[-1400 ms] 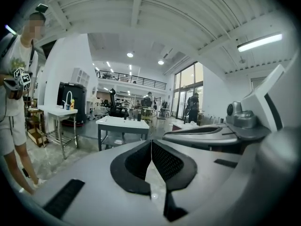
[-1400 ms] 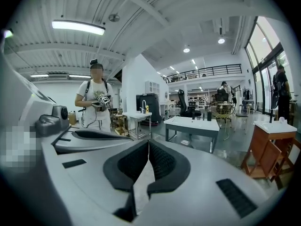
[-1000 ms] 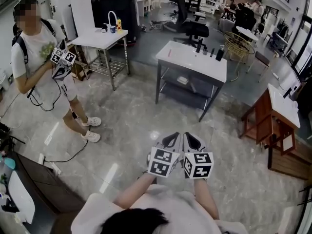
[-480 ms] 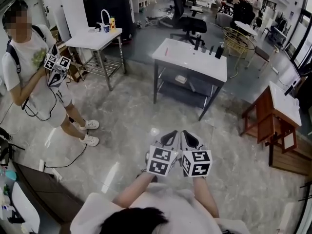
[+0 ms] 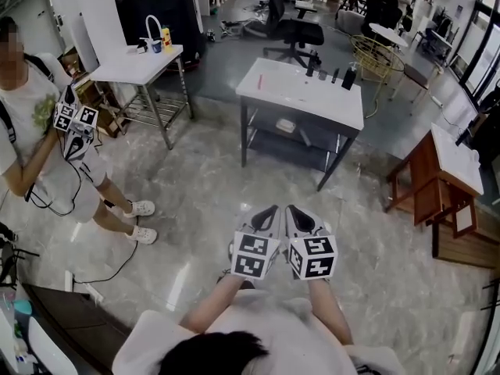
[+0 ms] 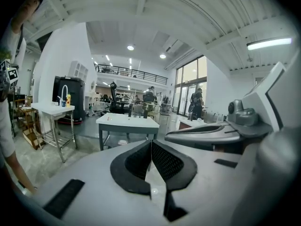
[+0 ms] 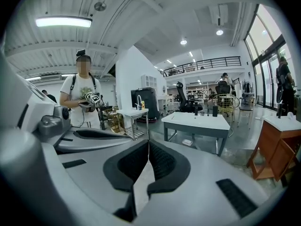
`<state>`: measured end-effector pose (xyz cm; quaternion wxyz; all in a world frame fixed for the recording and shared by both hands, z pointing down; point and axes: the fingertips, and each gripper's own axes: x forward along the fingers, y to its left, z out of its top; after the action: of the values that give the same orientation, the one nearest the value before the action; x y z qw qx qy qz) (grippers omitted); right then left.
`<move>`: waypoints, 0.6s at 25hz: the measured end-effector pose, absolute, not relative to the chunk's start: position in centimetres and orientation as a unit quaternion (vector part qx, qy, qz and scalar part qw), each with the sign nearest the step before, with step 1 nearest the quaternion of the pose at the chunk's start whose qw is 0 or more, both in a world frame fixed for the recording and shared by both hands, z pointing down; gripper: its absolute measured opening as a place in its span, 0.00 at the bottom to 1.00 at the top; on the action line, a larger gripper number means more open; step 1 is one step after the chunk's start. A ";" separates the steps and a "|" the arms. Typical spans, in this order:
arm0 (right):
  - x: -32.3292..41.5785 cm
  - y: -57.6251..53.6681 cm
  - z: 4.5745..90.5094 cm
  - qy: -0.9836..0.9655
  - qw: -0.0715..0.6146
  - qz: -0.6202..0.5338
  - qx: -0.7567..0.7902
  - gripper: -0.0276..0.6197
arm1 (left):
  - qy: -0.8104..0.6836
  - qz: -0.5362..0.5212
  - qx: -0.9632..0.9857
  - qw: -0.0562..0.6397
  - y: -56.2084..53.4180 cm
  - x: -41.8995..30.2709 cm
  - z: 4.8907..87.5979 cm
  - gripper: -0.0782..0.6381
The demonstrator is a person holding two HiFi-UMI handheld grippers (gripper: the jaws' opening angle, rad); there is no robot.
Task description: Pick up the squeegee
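I cannot make out a squeegee in any view. A white-topped table point(image 5: 301, 92) stands ahead across the stone floor. Several small dark bottles point(image 5: 332, 73) stand along its far edge, and a thin red item point(image 5: 259, 81) lies on its left part. My left gripper point(image 5: 270, 211) and right gripper point(image 5: 292, 210) are held side by side at waist height, pointing toward the table and well short of it. Both are shut with nothing between the pads. In the left gripper view the left gripper point(image 6: 151, 143) points at the table point(image 6: 127, 121). In the right gripper view the right gripper point(image 7: 148, 145) does the same point(image 7: 197, 119).
Another person point(image 5: 39, 131) stands at the left holding marker-cube grippers. A steel-legged white table point(image 5: 137, 61) is at the back left, with a black office chair point(image 5: 293, 30) behind it. A brown wooden table point(image 5: 449, 170) is at the right. A cable point(image 5: 109, 260) lies on the floor at the left.
The white table has come nearer in the head view, and the standing person has slid toward the left edge. Both grippers stay shut and side by side.
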<state>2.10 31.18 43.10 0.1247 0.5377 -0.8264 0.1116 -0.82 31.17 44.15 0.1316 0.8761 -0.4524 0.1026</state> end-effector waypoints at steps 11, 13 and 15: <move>0.4 24.2 43.4 -0.822 0.117 0.105 0.548 0.09 | -0.445 0.100 0.881 0.123 24.0 -2.8 44.6 0.15; 0.1 23.2 43.4 -0.821 0.120 0.104 0.548 0.09 | -0.444 0.098 0.882 0.124 23.0 -3.2 44.4 0.15; -0.2 22.4 43.5 -0.820 0.123 0.105 0.549 0.09 | -0.443 0.095 0.882 0.127 22.0 -3.6 44.3 0.15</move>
<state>-0.23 22.44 43.52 0.1234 0.5490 -0.8199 0.1053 -3.59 22.01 44.33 0.1275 0.8821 -0.4434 0.0952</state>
